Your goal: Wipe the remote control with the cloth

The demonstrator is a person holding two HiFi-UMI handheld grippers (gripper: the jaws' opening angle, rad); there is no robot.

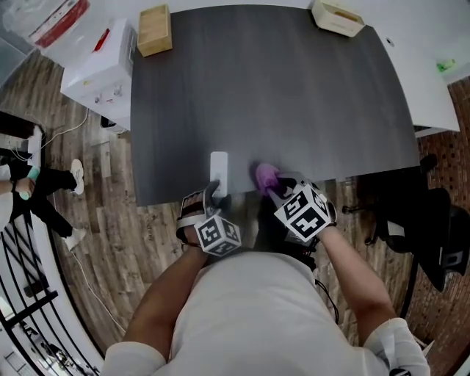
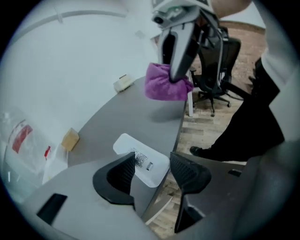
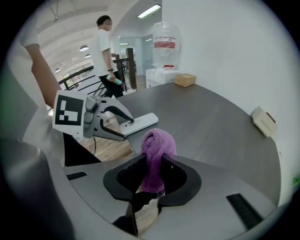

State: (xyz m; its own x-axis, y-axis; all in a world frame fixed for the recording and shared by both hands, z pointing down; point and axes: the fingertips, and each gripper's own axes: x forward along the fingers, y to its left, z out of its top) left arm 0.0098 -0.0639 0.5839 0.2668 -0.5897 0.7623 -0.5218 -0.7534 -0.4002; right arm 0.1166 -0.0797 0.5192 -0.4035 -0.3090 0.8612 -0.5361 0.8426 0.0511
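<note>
The white remote control lies with its labelled back up at the near edge of the dark grey table; its near end pokes over that edge. My left gripper is at this end, jaws open; in the left gripper view the remote lies just ahead of the gap of the gripper, pads not pressing it. My right gripper is shut on a bunched purple cloth, held just right of the remote. The cloth sticks up between the jaws of the gripper.
A wooden block sits at the table's far left corner and a beige box at the far right. A white unit stands left of the table, an office chair right. A person stands in the background.
</note>
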